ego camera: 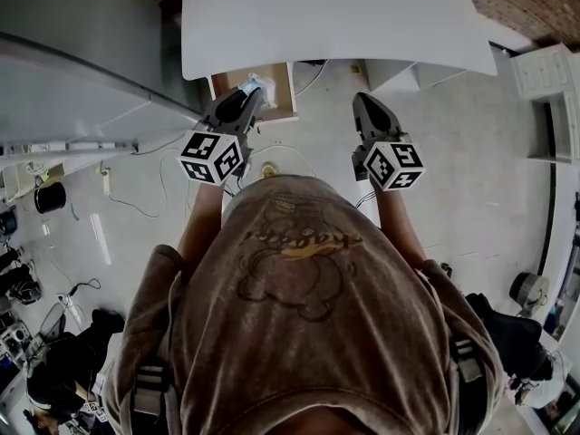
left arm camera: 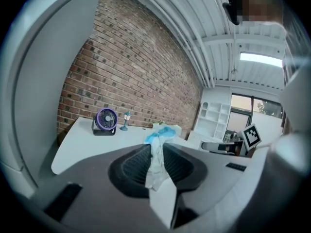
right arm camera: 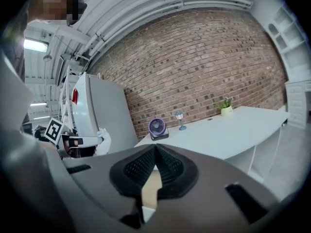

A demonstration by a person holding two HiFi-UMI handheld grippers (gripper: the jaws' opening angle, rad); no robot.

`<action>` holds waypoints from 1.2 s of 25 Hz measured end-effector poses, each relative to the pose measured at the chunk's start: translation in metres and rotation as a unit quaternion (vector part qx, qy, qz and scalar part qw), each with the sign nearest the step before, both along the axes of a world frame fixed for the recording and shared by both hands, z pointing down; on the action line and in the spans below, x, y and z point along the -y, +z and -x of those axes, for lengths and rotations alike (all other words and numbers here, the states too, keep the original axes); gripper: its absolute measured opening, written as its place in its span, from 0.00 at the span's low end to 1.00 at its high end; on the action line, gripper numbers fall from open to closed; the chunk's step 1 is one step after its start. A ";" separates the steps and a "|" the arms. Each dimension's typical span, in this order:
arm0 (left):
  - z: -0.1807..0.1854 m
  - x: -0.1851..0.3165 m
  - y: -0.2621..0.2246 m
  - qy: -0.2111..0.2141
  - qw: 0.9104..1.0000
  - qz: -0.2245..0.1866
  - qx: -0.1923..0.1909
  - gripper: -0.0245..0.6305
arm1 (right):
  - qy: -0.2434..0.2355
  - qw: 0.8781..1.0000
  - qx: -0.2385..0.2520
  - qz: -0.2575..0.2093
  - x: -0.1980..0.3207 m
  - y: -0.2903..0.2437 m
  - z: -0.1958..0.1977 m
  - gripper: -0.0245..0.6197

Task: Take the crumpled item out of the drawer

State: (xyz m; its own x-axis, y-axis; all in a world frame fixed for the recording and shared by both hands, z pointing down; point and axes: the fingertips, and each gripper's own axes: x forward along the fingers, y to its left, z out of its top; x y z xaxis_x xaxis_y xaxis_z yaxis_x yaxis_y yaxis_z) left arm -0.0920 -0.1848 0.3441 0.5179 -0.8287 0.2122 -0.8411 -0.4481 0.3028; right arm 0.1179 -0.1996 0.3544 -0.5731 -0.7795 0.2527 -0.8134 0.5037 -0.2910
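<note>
Crumpled item (left arm camera: 161, 133) between left gripper (left arm camera: 156, 148) jaws

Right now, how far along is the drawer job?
Done: the drawer stands open and the left gripper is clamped on the crumpled item. In hand: it hangs over the drawer. Left: carrying it clear. The right gripper is shut.

white table (right arm camera: 233, 130) | on it: purple fan (right arm camera: 157, 127), small lamp (right arm camera: 180, 120), potted plant (right arm camera: 225, 106)
</note>
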 end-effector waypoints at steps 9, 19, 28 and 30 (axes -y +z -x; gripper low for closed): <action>-0.002 -0.006 -0.009 -0.001 1.000 -0.004 -0.009 0.16 | -0.001 1.000 0.001 0.002 -0.009 0.001 0.000 0.03; -0.004 -0.019 -0.013 -0.002 1.000 -0.003 -0.016 0.16 | -0.016 1.000 -0.001 -0.002 -0.020 -0.002 0.005 0.03; 0.001 -0.031 -0.010 -0.006 1.000 0.003 -0.021 0.16 | -0.033 0.999 -0.004 -0.006 -0.025 -0.005 0.014 0.03; 0.004 -0.033 -0.009 -0.009 1.000 0.004 -0.021 0.16 | -0.035 0.999 -0.004 -0.006 -0.026 -0.006 0.015 0.03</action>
